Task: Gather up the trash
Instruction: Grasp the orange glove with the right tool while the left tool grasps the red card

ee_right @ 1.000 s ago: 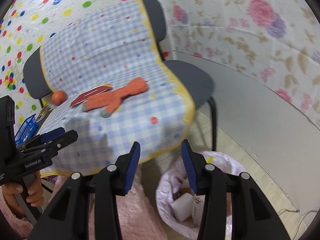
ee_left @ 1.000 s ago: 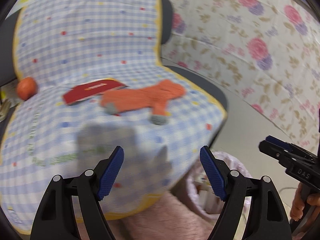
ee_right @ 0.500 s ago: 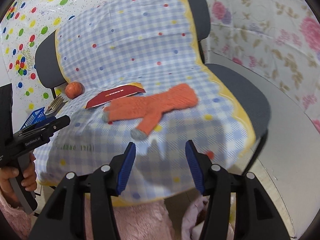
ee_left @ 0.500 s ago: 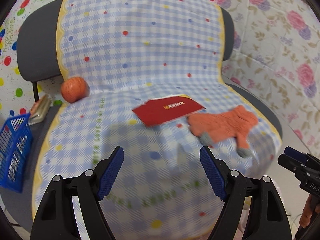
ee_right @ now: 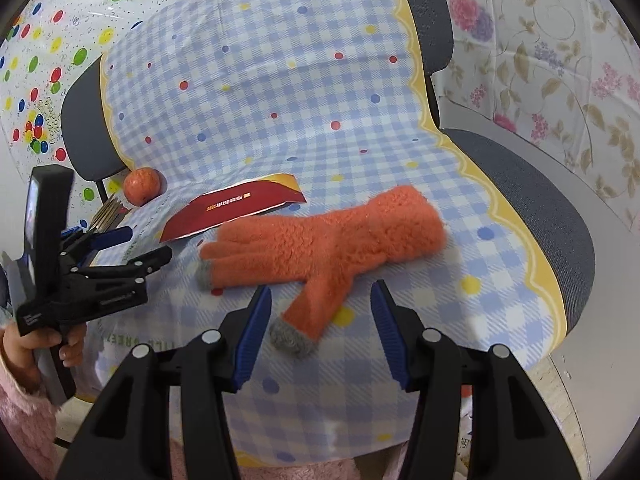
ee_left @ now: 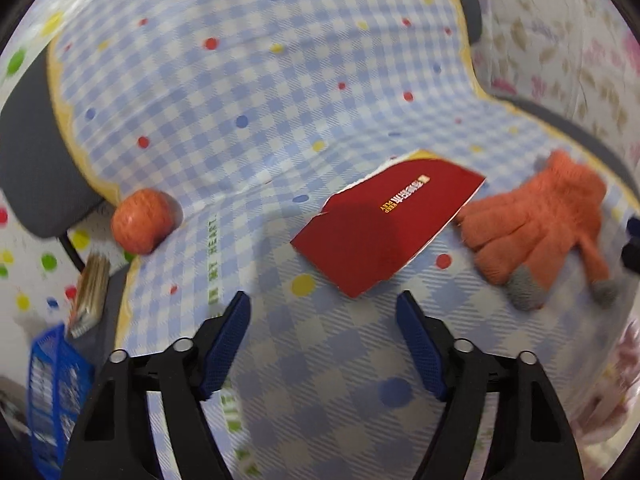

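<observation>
A torn red paper envelope lies flat on the checked chair cover; it also shows in the right wrist view. My left gripper is open and empty, just short of the envelope's near corner. An orange glove with grey fingertips lies to the envelope's right. My right gripper is open and empty, its jaws either side of the glove's thumb. A small orange sits at the seat's left rear.
The checked cloth covers a grey chair. A blue basket and a bundle of sticks sit left of the seat. A pink-lined bin is below right. The left gripper shows in the right view.
Both grippers have moved forward and down toward the seat. The left one has closed in on the red envelope, the right one on the glove. The bin has dropped out of the right view.
</observation>
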### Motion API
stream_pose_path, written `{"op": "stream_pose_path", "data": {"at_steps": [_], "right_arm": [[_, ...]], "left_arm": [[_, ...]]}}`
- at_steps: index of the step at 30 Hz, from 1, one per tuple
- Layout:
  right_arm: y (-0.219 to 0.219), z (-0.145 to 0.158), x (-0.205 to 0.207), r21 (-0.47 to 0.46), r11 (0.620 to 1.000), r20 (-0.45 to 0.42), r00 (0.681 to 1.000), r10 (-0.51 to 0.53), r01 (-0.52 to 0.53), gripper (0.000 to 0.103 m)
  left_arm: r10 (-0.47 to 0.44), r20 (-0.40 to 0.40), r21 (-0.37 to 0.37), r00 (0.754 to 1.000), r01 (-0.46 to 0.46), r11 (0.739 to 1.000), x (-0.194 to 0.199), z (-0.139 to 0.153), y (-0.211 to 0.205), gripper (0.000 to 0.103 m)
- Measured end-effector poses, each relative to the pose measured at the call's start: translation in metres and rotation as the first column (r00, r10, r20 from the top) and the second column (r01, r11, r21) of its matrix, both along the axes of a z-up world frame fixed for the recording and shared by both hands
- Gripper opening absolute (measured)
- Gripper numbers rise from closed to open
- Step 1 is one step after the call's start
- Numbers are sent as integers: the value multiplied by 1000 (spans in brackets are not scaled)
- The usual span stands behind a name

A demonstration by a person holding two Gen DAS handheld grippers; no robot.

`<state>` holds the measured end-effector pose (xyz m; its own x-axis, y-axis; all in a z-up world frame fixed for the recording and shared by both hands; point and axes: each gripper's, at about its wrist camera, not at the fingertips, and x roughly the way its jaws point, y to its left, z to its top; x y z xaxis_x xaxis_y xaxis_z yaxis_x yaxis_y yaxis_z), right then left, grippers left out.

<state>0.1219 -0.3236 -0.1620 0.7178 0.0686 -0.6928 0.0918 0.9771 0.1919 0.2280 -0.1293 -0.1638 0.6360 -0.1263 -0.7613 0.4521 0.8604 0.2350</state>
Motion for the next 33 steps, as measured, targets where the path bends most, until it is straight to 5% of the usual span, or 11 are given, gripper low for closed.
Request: {"op": "stream_pose_path", "data": {"at_steps": [7, 10, 11, 13, 17, 20, 22, 27, 33], "right_arm": [[-11, -3, 7, 21, 999, -1, 1000, -29, 29, 51], [-12, -4, 6, 23, 999, -7, 1000, -30, 30, 51], [-12, -5, 5, 23, 999, -7, 1000, -30, 30, 51], [-13, -5, 3, 23, 999, -6, 999, -35, 35, 51], [-16, -4, -3, 25, 999, 3, 999, -45, 44, 51], [-21, -6, -4, 50, 997, 3, 999, -53, 53, 52], [-23, -7, -2, 72, 996, 4, 998, -59, 59, 53], [-22, -11, 10, 110, 992, 2, 998, -64, 63, 53], [-27, -24, 33, 168, 977, -39, 992, -123, 128, 46]], "left_arm": [[-141, 80, 164, 987, 127, 978, 6, -3, -34, 61], [-196, 91, 203, 976, 175, 964, 6, -6, -45, 38], [-214, 73, 199, 974, 196, 960, 7, -7, -48, 16], [-205, 71, 189, 976, 189, 964, 6, -9, -48, 11], [-119, 30, -13, 992, 119, 993, 1, 8, -26, 3], [-50, -8, -230, 999, 46, 972, -12, 33, 2, 2], [-29, -17, -303, 999, 23, 953, -21, 41, 13, 2], [4, 2, -403, 1000, -3, 915, -51, 50, 32, 1], [13, 12, -411, 1000, -7, 912, -69, 47, 36, 0]]}}
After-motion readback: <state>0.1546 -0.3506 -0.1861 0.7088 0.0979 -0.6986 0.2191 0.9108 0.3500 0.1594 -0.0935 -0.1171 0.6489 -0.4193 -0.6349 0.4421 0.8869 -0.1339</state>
